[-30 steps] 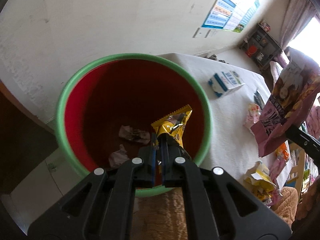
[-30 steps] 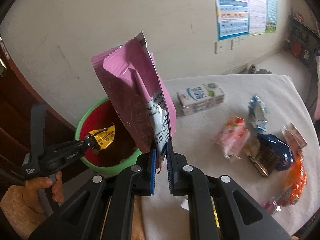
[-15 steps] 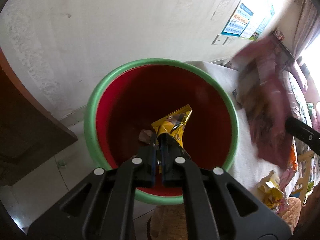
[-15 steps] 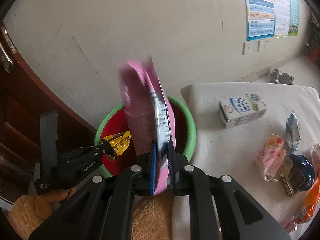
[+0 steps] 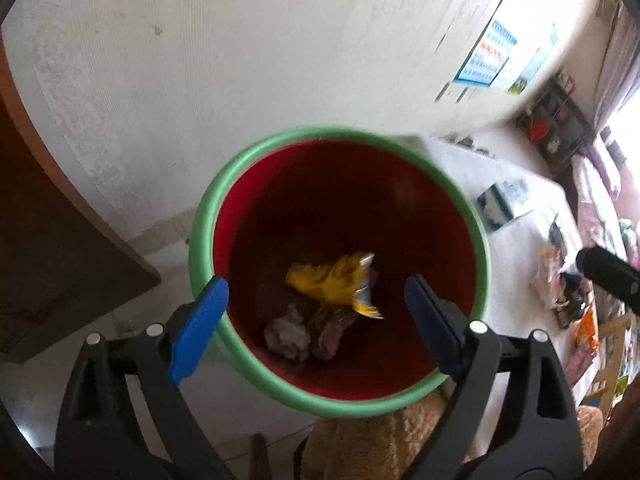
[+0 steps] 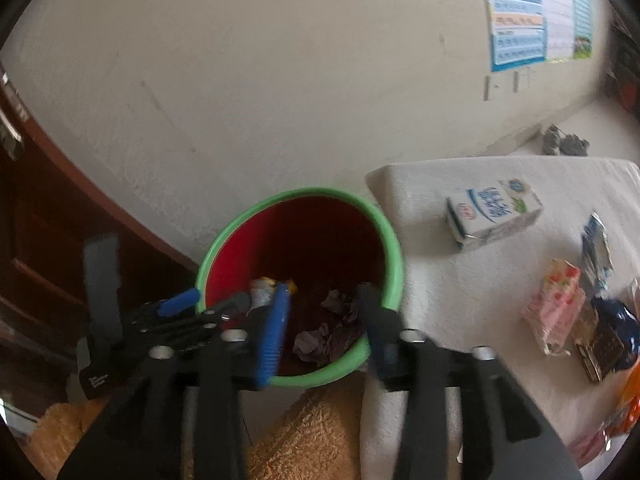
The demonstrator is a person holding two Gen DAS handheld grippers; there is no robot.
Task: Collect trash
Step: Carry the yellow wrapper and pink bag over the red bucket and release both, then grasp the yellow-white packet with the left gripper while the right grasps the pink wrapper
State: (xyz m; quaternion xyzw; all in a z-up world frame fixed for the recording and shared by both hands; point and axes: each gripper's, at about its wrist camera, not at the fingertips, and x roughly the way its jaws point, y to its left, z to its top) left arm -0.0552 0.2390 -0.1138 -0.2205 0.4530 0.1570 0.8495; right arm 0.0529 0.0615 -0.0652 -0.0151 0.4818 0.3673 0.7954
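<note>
Your left gripper (image 5: 312,316) and right gripper (image 6: 322,326) now gape empty over the bin (image 5: 256,160), both wrappers dropped in, so the table's (image 6: 460,296) litter comes next.

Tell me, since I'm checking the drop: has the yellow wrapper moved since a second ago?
Yes. It has left the left claw, now open, and sits blurred lower inside the red bin, the yellow wrapper just above the crumpled paper at the bottom.
</note>
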